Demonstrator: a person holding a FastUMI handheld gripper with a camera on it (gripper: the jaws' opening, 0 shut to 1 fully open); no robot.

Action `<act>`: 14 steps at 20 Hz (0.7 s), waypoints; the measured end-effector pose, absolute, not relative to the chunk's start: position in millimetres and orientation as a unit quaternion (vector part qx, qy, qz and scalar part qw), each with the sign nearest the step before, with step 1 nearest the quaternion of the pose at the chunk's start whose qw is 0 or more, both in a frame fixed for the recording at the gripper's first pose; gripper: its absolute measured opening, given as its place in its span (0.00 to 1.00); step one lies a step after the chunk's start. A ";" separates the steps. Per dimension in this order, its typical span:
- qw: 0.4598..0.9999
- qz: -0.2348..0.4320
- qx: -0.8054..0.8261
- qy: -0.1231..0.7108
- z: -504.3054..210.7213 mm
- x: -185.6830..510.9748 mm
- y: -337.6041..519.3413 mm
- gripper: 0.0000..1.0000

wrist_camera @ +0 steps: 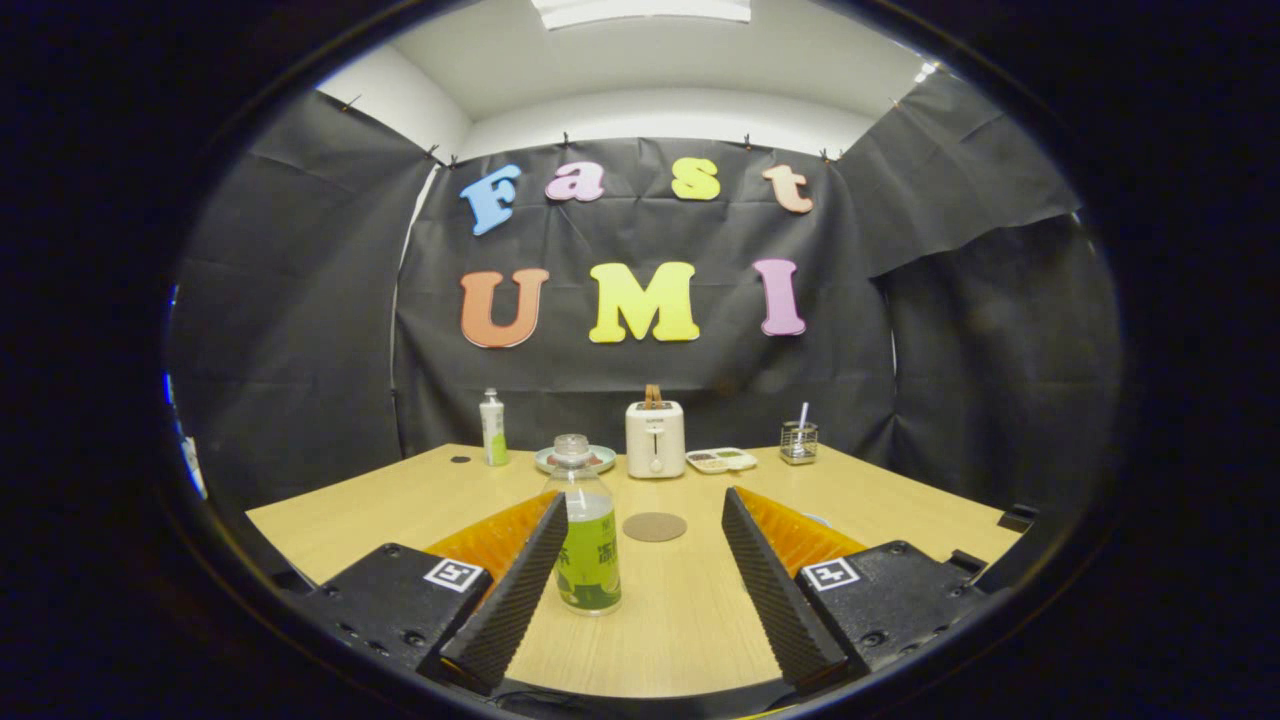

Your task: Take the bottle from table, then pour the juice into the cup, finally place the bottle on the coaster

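Item one: the jaws. We found them spread wide and holding nothing, both ribbed fingers low over the near edge of the pale wooden surface.

Item two: the bottle, clear plastic with a green label and green juice in its lower part, upright on the surface. It stood inside the gap, just beside the left finger; we could not tell whether the two touched. A broad stretch of bare wood lay between the bottle and the right finger.

Item three: the coaster, a round brown disc, flat on the surface beyond the fingertips and near the bottle, a little to its right.

Item four: the far edge row, well apart from the jaws. From the left we listed a small white-and-green bottle, a plate partly hidden behind the task bottle's cap, a white toaster, a shallow tray and a wire holder with a straw-like stick.

Item five: open room. The middle of the surface, between the coaster and the far row, was bare, as were both side edges.
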State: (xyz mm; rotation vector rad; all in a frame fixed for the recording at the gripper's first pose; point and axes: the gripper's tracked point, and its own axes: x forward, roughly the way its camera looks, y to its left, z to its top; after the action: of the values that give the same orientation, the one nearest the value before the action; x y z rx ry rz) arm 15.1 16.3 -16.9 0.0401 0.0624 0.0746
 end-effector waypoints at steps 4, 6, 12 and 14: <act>0.998 0.043 0.033 0.034 -22.3 20.1 16.1 1.00; 0.998 0.045 0.035 0.038 -27.6 22.6 16.8 1.00; 0.995 0.058 0.029 0.071 -53.0 34.8 29.7 1.00; 0.993 0.062 0.035 0.093 -67.4 41.7 34.7 1.00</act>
State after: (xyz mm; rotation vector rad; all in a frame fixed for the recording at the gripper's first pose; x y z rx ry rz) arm 41.7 34.7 -67.4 0.0698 0.1855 0.1241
